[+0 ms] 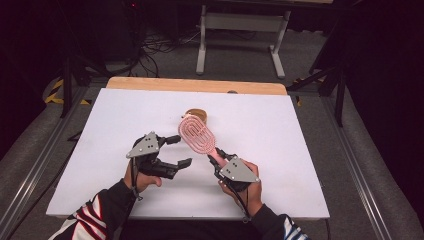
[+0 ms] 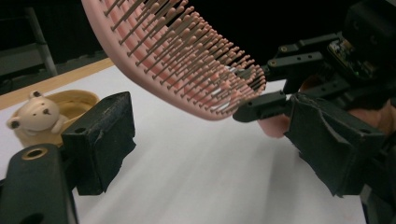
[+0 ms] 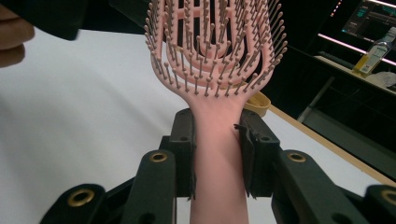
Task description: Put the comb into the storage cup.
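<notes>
Your right claw (image 3: 217, 154) is clamped on the pink hairbrush (image 1: 197, 134) handle, holding it up over the tabletop (image 1: 280, 150), so pickup's done imo; left claw (image 1: 171, 151) sits open and empty beside it, w/ placing left.

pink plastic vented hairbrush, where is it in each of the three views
High view: the pink plastic vented hairbrush is at table centre, its handle clamped in the right gripper.
Left gripper view: top centre, bristles facing down.
Right gripper view: centre, handle rising between the jaws.
Shared landmark: the tan round dish behind the brush.
</notes>
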